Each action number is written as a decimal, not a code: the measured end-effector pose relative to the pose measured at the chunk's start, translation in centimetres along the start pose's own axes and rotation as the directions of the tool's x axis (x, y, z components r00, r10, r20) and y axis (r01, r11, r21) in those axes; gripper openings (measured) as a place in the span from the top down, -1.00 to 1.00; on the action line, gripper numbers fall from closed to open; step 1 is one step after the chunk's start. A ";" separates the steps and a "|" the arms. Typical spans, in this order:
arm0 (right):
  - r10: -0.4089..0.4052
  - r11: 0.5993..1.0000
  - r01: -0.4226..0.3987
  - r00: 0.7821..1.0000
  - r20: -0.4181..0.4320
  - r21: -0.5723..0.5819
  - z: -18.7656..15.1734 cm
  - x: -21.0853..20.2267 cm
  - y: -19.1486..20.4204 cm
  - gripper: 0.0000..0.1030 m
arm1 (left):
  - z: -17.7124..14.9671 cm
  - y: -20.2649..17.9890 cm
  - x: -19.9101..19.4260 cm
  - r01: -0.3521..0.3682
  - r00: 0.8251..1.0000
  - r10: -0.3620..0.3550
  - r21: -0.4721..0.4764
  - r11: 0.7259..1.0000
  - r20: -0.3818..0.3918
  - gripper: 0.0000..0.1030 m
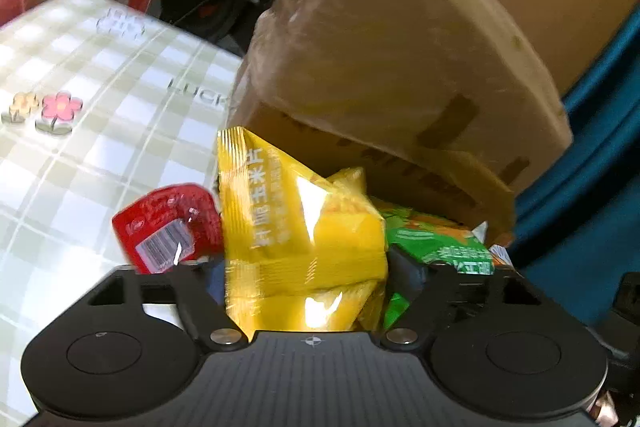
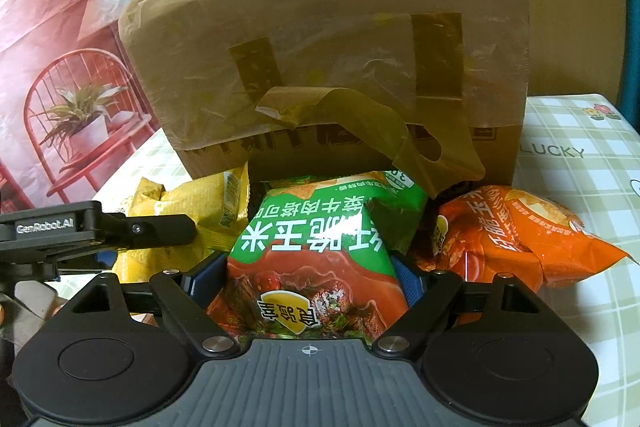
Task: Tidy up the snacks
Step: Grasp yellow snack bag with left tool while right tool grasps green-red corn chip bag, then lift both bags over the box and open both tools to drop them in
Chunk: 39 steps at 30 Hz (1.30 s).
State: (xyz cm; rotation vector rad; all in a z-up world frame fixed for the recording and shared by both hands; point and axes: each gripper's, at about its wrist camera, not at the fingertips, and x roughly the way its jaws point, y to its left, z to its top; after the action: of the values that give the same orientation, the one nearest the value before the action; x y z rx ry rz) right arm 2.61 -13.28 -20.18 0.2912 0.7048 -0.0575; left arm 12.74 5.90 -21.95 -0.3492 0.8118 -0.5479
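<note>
green-check cloth [image 2: 580,187] with flower prints spread on table, red chair poster [image 2: 60,87] behind | taped cardboard box [image 2: 328,67] seen just beyond both tongs | left gripper [image 1: 306,267] pinched on glossy yellow bag [image 1: 300,227], red packet [image 1: 168,227] to its left | right gripper [image 2: 308,279] clamped on green bag [image 2: 316,251], orange bag [image 2: 520,235] to its right

"LUCKY" is printed on the checked tablecloth [image 2: 568,163] to the right beyond the right tongs. "GenRobot.AI" is marked on the left tongs [image 2: 44,227], seen at their left.
</note>
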 end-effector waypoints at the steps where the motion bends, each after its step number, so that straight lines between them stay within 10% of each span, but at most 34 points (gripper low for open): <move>1: 0.005 1.000 -0.005 1.000 0.003 0.001 0.0 -0.1 0.0 -0.56 | -0.1 -0.5 -0.4 0.000 1.000 -0.001 0.025 1.000 0.014 -0.41; 20: 0.134 0.988 -0.127 0.988 0.078 -0.083 0.0 -4.7 3.2 -0.55 | -0.7 -4.1 -10.2 -0.197 0.956 0.155 0.153 0.968 0.249 -0.42; 39: 0.115 0.981 -0.044 0.915 0.388 -0.187 13.8 -11.7 -0.1 -0.55 | 8.2 -11.2 -10.3 -0.134 0.894 -0.007 0.283 0.950 0.449 -0.42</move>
State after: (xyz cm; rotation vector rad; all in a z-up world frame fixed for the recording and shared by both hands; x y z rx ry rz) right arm 2.40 -17.80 -2.64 0.1317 0.2887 0.0235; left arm 9.58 3.64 -5.09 -0.1472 0.2831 -0.4970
